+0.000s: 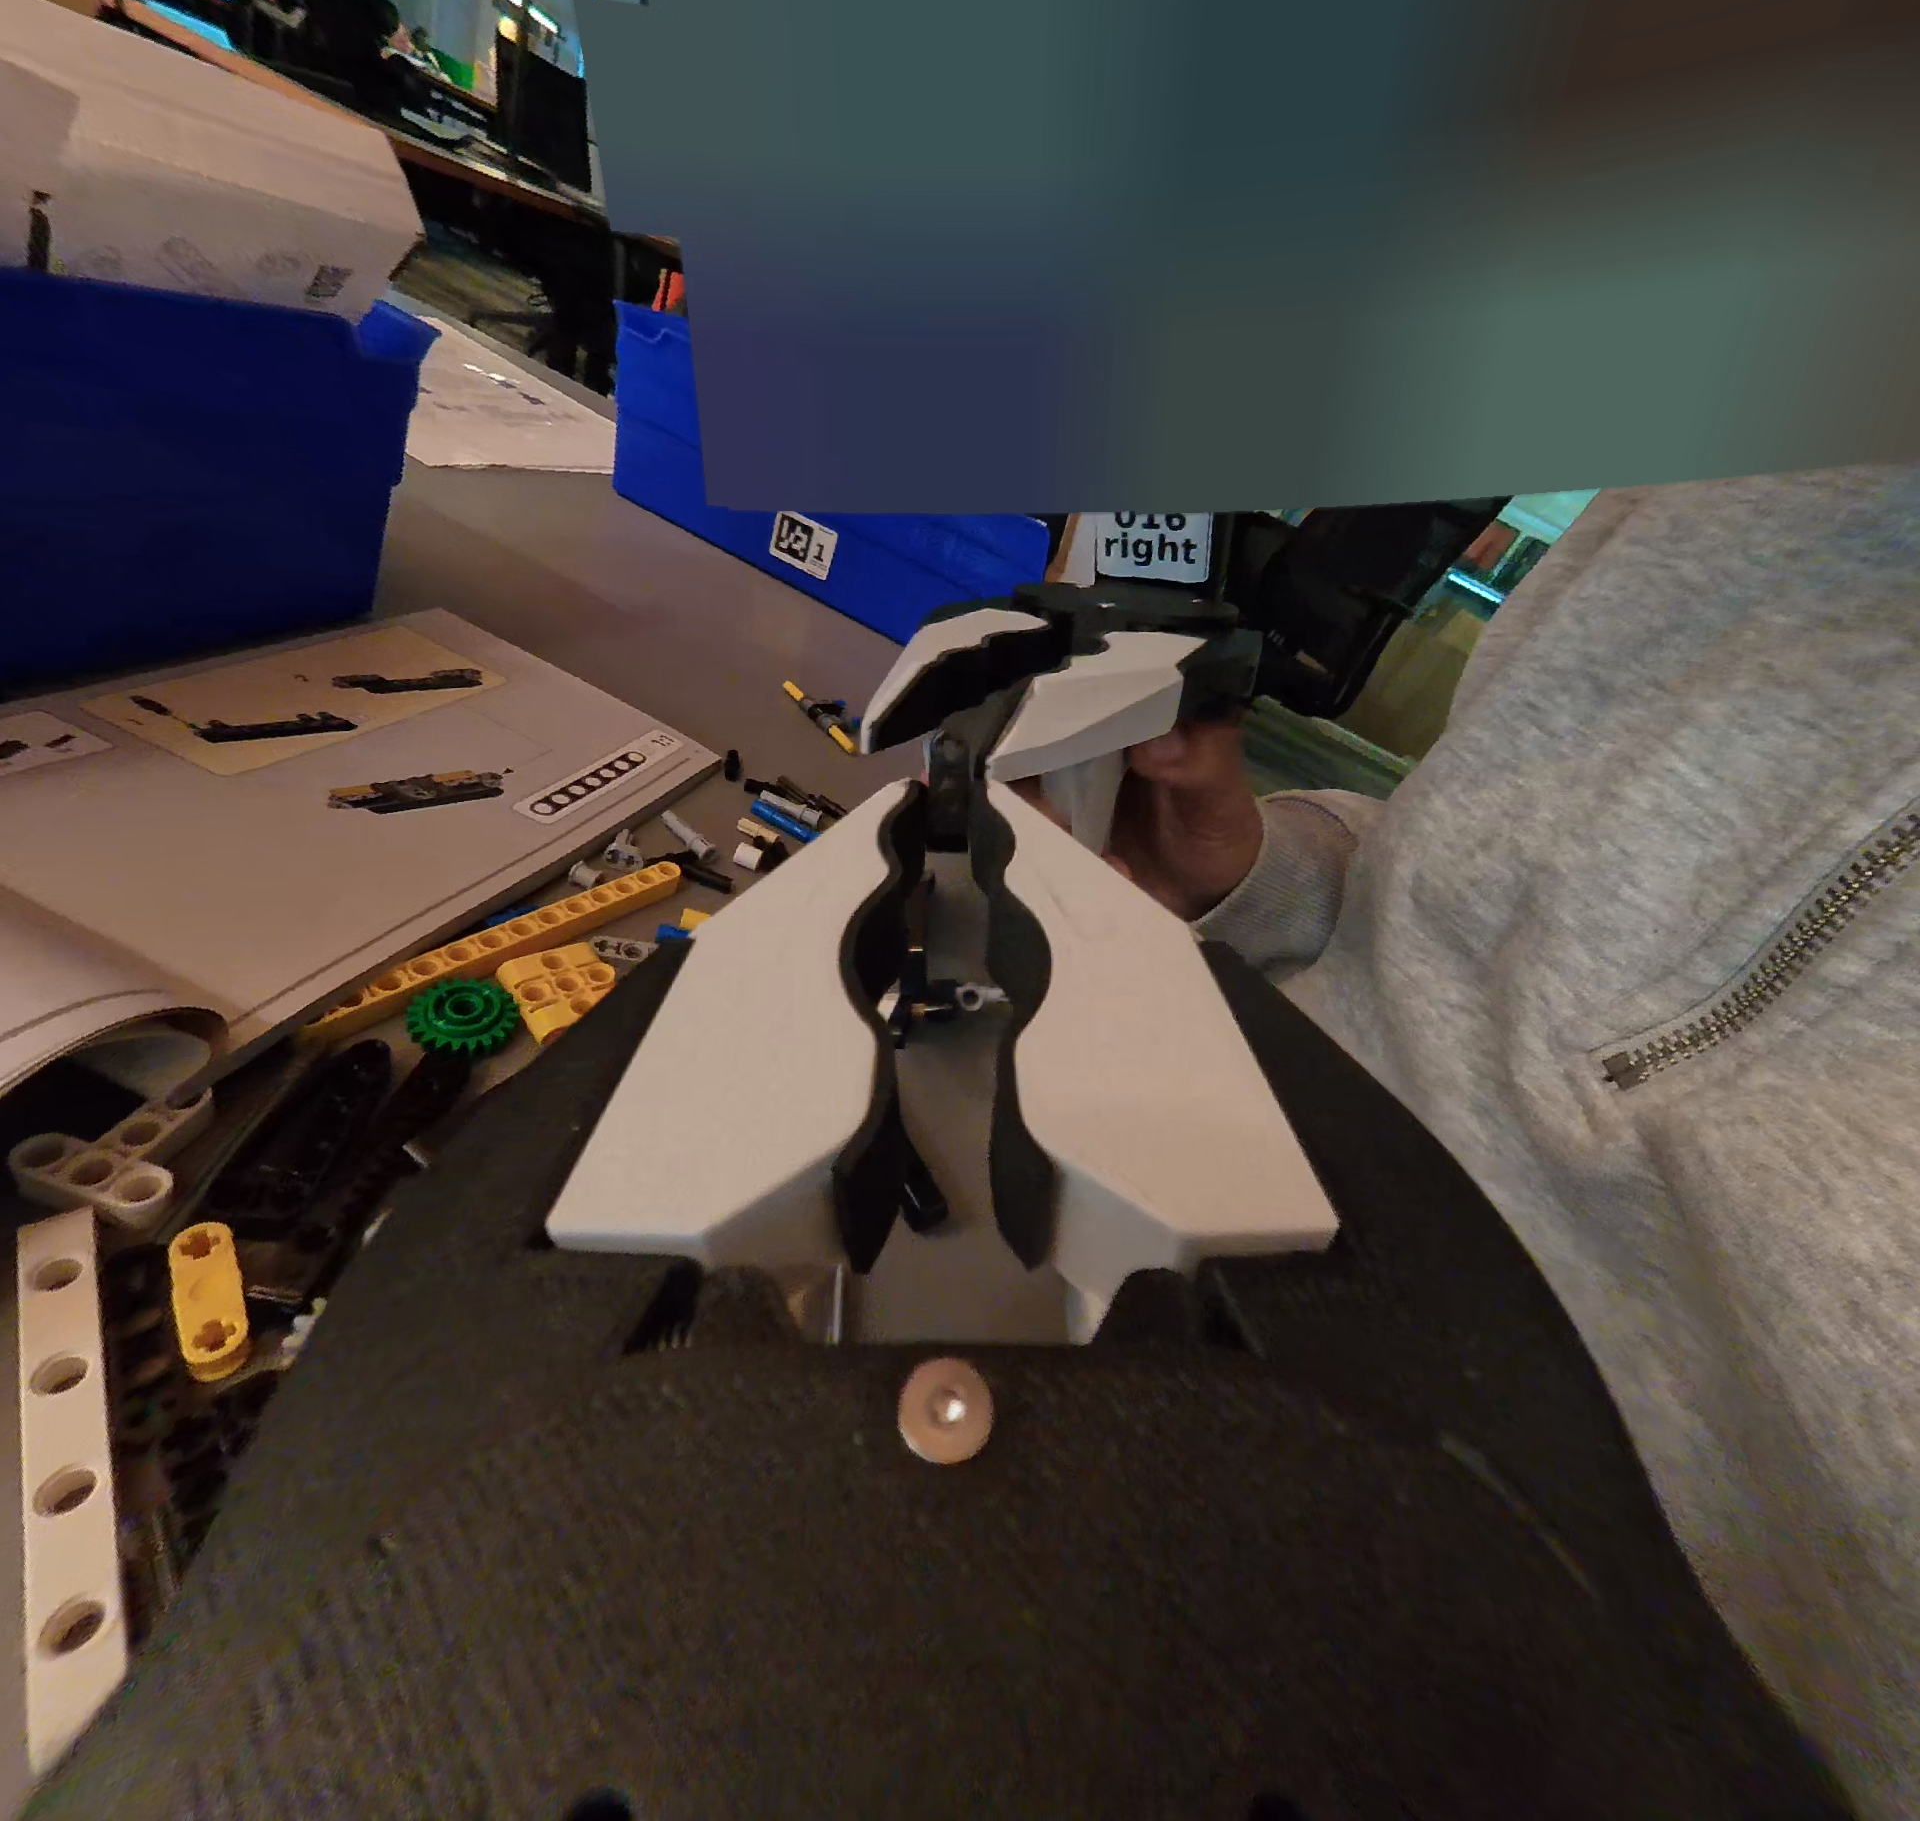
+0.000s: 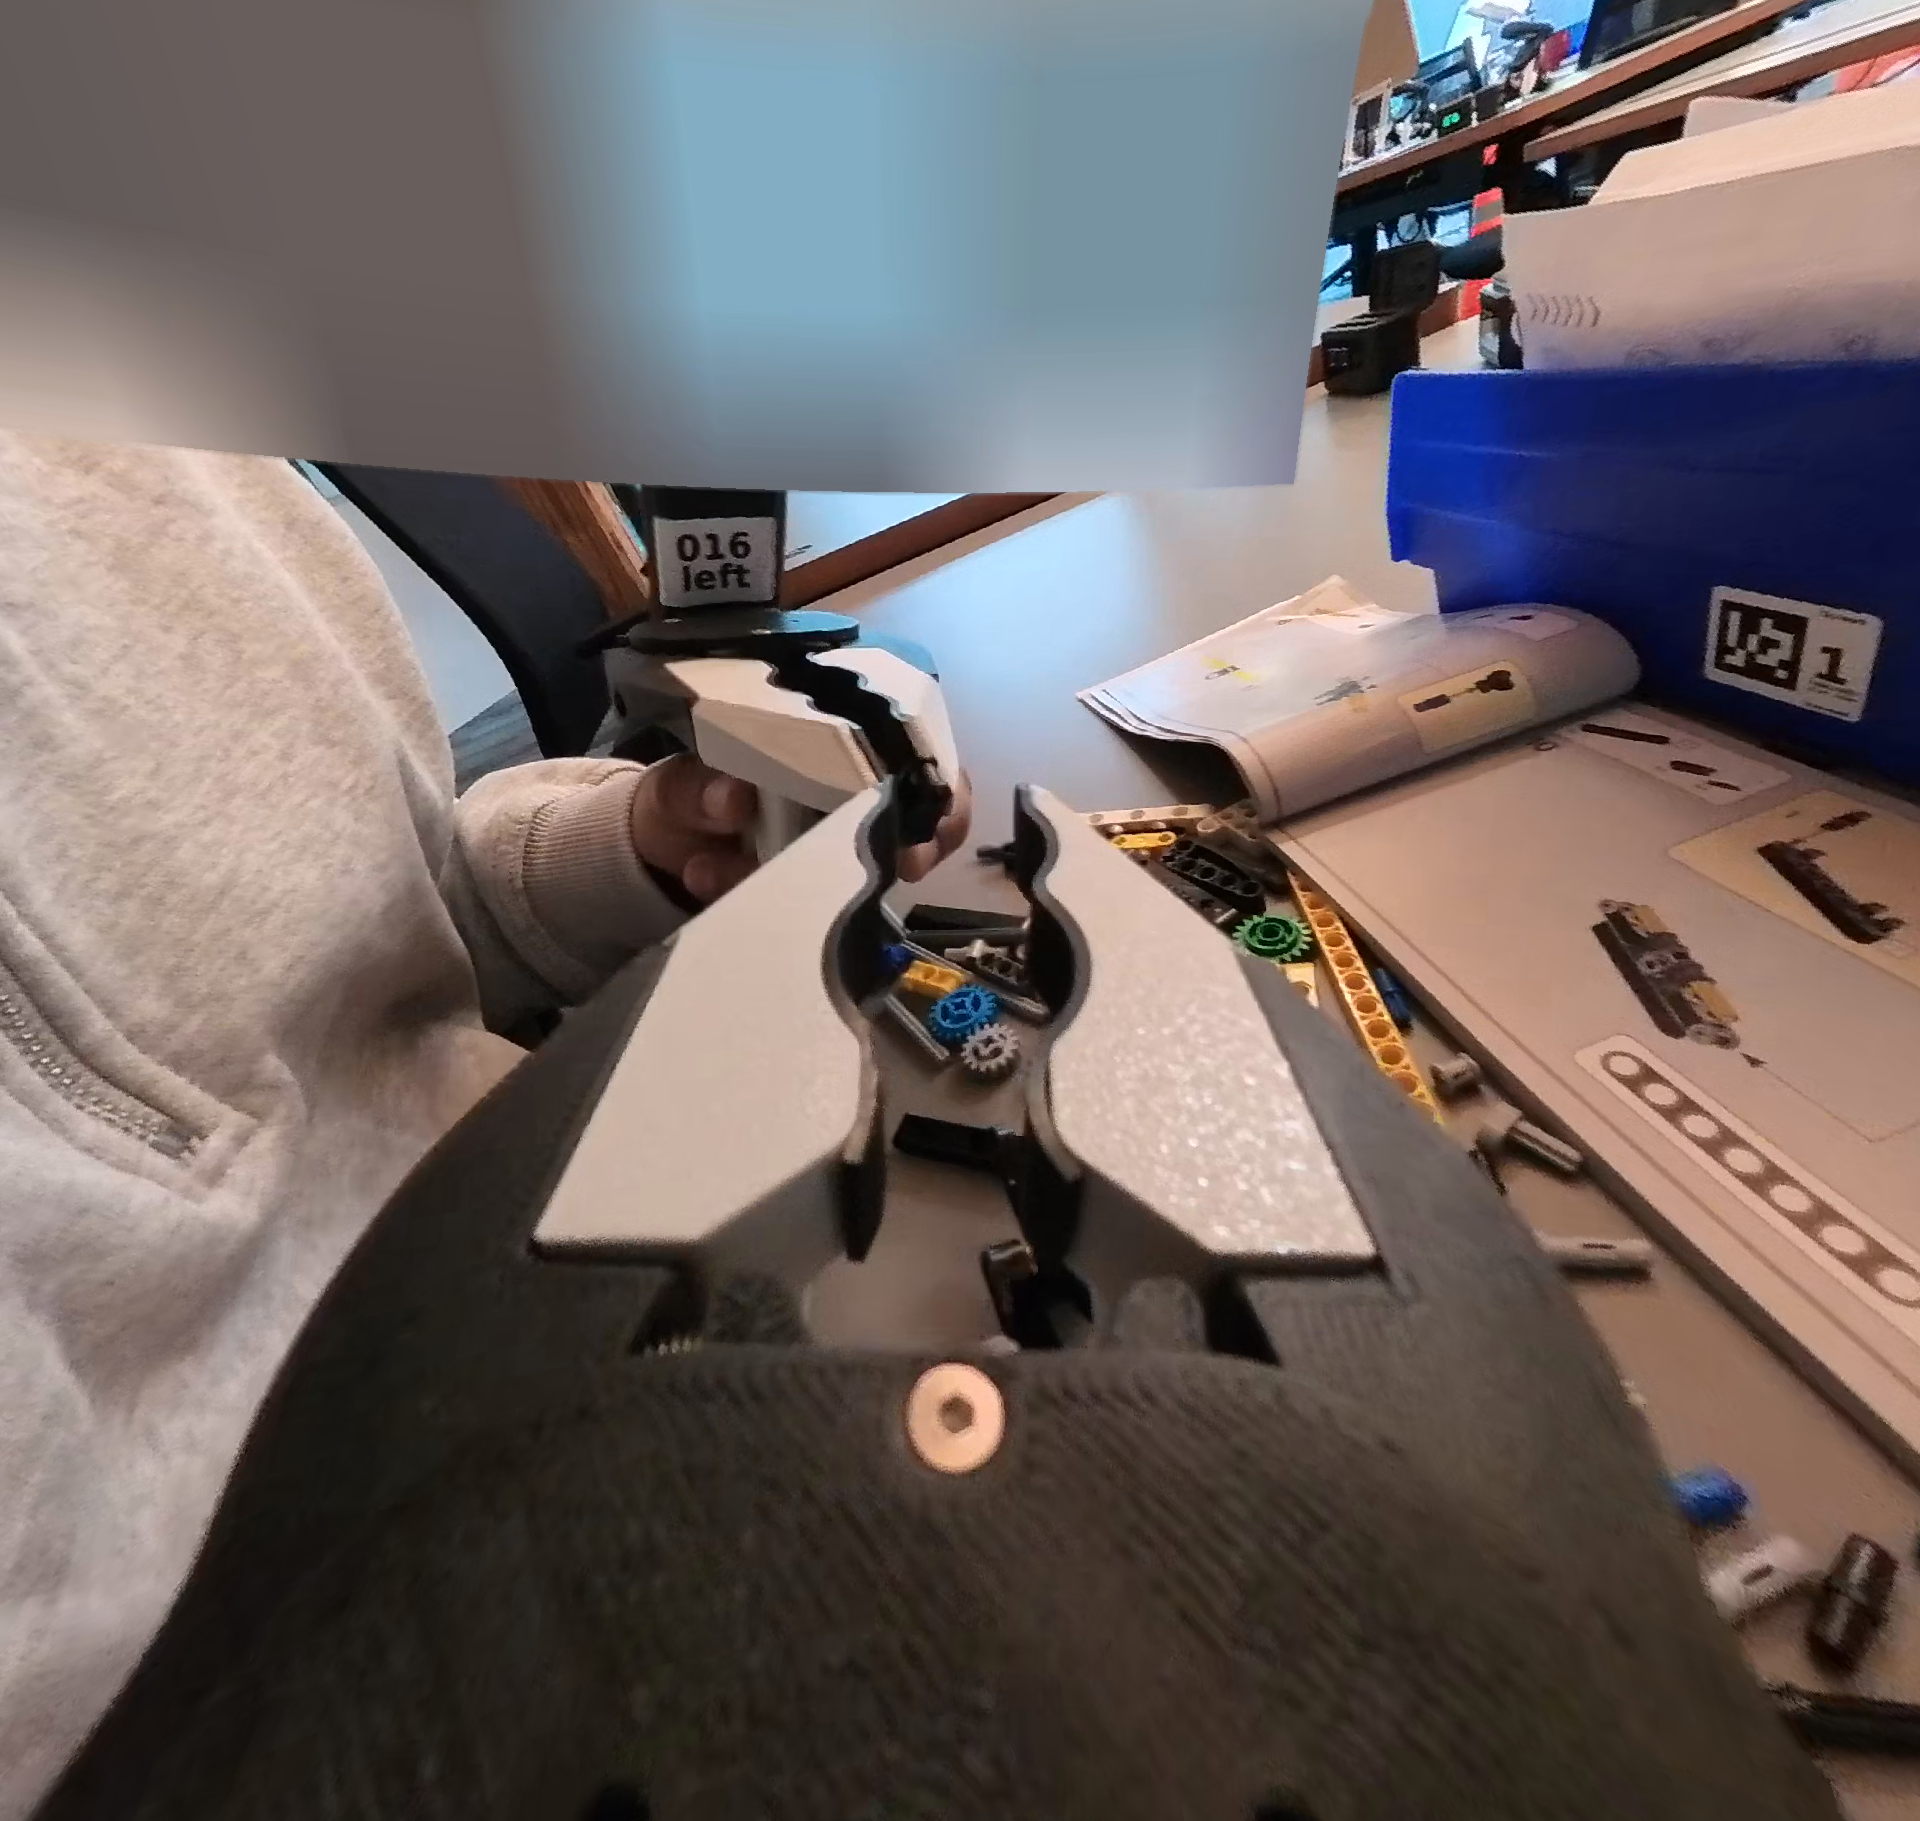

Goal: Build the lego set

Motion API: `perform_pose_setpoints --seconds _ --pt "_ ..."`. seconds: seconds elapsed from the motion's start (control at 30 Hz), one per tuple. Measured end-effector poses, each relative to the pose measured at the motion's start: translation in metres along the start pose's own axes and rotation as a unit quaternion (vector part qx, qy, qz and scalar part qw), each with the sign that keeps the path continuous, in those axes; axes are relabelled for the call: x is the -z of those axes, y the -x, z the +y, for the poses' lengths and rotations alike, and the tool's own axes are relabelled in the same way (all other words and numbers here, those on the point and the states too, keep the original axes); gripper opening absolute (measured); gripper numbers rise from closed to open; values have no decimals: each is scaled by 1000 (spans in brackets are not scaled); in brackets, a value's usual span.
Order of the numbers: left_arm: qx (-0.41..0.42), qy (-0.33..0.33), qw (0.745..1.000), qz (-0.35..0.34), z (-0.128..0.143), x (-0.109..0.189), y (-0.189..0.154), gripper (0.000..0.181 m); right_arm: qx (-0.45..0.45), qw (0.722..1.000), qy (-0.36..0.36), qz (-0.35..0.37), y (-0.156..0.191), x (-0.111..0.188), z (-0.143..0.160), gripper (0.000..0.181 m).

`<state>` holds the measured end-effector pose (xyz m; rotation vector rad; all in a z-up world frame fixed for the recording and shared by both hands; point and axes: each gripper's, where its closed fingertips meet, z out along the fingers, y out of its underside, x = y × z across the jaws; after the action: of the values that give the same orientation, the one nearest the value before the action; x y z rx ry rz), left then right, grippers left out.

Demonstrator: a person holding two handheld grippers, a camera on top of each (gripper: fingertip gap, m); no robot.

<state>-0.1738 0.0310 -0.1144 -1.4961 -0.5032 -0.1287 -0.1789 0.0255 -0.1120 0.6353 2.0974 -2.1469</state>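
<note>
Grey bench (image 2: 1143,566) in what looks like a busy lab, with blue bins (image 1: 187,452) at the back and an open instruction booklet (image 1: 312,836) lying flat in front of them. Loose lego bits are scattered just beside the booklet: a long yellow beam (image 1: 499,945), a green gear (image 1: 460,1015), a white beam (image 1: 64,1459), plus a blue gear (image 2: 961,1011) and a grey gear (image 2: 989,1049) in a small heap.

The left gripper (image 1: 948,815) has its fingers nearly pressed together, pinching a small black lego piece (image 1: 948,784) at the tips, held up off the bench. The right gripper (image 2: 961,815) has its fingers spread a little, and they seem to sit around that same black piece, but I can't tell whether they actually touch it. The two tips meet nose to nose in front of the person's grey hoodie (image 1: 1662,836).

My guess is this is a hand-off or a mid-air join. If so:
- keep the left grip firm and don't twist it, since that part is tiny and could pop out
- bring the right fingers in square to the piece, not at an angle
- close the right side slowly, and only let go with the left once it's properly gripped
- do it low over the bench, so a dropped part lands near the pile and not on the floor
</note>
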Motion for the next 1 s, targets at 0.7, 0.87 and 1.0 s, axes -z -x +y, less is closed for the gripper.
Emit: perform_pose_setpoints --seconds 0.7,0.87,1.0 --pt "12 4 1000 -1 2 -1 3 5 -22 999 -5 -24 3 -1 1 13" --pt "15 4 1000 2 3 -1 3 5 -29 999 -5 -26 2 -1 1 15" --pt "19 4 1000 3 3 -1 4 5 -29 999 -3 -27 3 -1 2 14"
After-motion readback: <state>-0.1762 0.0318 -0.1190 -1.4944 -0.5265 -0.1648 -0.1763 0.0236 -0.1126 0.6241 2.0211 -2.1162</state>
